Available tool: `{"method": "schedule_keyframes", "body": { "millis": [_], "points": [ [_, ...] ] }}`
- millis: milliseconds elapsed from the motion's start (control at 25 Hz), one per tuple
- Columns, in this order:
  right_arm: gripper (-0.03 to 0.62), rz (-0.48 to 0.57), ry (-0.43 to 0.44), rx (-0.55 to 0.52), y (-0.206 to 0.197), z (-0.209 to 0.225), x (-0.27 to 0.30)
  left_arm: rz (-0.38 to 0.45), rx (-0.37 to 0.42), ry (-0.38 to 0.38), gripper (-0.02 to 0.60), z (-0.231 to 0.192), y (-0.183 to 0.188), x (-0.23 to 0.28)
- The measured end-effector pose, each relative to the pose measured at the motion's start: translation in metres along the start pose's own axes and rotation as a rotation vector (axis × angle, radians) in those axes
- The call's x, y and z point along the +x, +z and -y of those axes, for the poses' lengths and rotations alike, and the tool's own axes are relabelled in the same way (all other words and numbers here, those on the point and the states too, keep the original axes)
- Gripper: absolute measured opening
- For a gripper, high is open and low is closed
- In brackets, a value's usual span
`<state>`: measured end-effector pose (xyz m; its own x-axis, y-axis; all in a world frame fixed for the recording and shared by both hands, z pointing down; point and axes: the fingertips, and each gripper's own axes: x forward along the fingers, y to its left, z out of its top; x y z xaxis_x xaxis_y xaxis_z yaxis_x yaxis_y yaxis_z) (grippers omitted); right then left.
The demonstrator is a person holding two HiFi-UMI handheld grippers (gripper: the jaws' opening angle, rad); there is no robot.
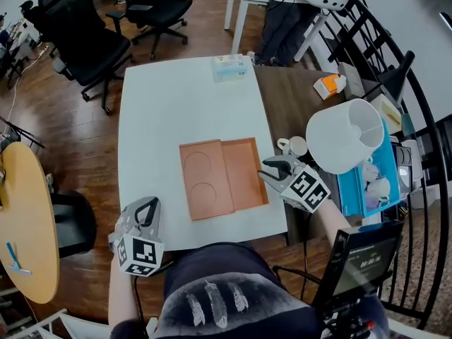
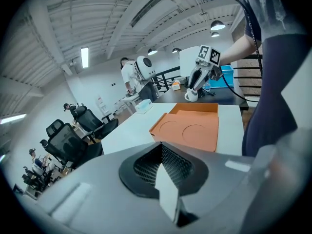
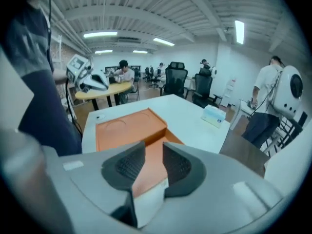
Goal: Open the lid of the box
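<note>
While the box [image 1: 224, 177] sits open at the lower centre of the head view, the items stand as follows.

Item: orange box, on the near part of the white table [image 1: 169, 104]. Its lid [image 1: 205, 180] lies folded out flat to the left, edge to edge with the shallow base [image 1: 246, 174], and shows two round recesses.

Item: right gripper [image 1: 270, 169], at the right of centre, just beside the base's right rim. Its jaws stand apart and grasp nothing; orange board shows through the gap between them in its own view.

Item: left gripper [image 1: 145, 207], at the lower left, off the table's near corner and well apart from the box. It is clenched on nothing, pads together.

Item: tissue box [image 1: 232, 68], at the table's far edge, upper centre.

Item: white mug [image 1: 293, 147], on the dark wooden table [image 1: 289, 104] at the right.

Item: black office chairs [image 1: 85, 41], upper left.
</note>
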<state>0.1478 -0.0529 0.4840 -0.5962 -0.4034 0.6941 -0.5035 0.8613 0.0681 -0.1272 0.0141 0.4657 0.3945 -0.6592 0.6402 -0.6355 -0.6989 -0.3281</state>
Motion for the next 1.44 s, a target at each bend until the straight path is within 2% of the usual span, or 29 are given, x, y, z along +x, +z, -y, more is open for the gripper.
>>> {"method": "schedule_keyframes", "body": {
  "millis": [200,280,320,440,640,1440],
  "points": [
    [0.111,0.335,0.044,0.234,0.071,-0.005,-0.052,0.085,-0.046,0.012,0.017,-0.007,0.017,-0.014],
    [0.003,0.442,0.064,0.297,0.091,-0.006,-0.072,0.129,-0.073,0.016,0.017,-0.011,0.027,-0.019],
    [0.003,0.471,0.072,0.306,0.096,-0.007,-0.079,0.148,-0.086,0.019,0.017,-0.013,0.030,-0.021],
    [0.003,0.470,0.074,0.261,0.101,-0.018,-0.089,0.192,-0.091,0.025,0.017,-0.016,0.041,-0.026],
    [0.003,0.448,0.103,0.224,0.099,-0.038,-0.093,0.219,-0.076,0.018,0.017,-0.013,0.047,-0.032],
    [0.003,0.430,0.163,0.231,0.095,-0.048,-0.082,0.204,-0.060,0.026,0.017,-0.011,0.045,-0.037]
  ]
}}
